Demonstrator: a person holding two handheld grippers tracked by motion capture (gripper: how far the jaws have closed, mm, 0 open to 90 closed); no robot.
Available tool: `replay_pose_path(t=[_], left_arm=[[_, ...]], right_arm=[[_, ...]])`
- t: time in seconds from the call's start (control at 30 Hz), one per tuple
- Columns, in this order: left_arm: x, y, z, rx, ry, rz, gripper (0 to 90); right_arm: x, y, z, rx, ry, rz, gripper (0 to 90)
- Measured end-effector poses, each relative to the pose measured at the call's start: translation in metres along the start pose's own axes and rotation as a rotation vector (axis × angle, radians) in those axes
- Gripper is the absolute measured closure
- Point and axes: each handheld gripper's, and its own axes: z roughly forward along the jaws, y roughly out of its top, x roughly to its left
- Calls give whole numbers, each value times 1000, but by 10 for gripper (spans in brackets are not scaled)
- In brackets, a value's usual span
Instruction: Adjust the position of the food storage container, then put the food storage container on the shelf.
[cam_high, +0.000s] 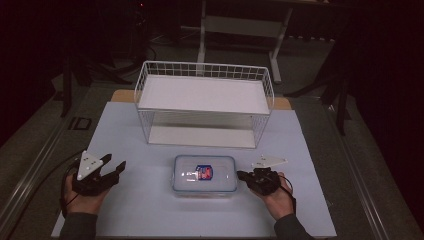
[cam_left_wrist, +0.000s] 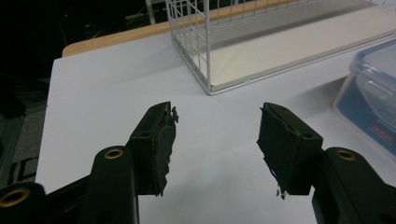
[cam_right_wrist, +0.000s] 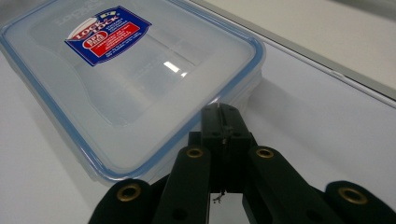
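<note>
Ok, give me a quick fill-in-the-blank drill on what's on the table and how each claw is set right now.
1. The left claw has its jaws ____.
2. The right claw has its jaws ____, tips next to the container's rim.
3. The lidded plastic container lies on the table between the two ____.
4. Behind the container stands a white wire ____ with two shelves.

Missing words: open; shut; claws; rack

- In your left gripper view, the clear container (cam_left_wrist: 371, 102) is cut off by the right edge, and the wire rack (cam_left_wrist: 243, 42) runs out past the top.
- The small print on the container's label (cam_right_wrist: 107, 33) is too blurred for you to read.
- Your forearms leave the high view's bottom edge.
- The room beyond the table (cam_high: 125, 200) is too dark to make out.
</note>
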Motion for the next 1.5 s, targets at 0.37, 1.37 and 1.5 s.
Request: replay_pose_path(t=[0.37, 1.37, 1.5], left_arm=[[-5, 2, 5, 6, -29, 9, 444], [-62, 20, 22, 36, -355, -70, 356], [-80, 24, 31, 63, -394, -61, 269]], right_arm=[[5, 3, 4, -6, -13, -25, 897], [10, 12, 0, -49, 44, 81, 395], [13, 13, 7, -38, 59, 98, 321]])
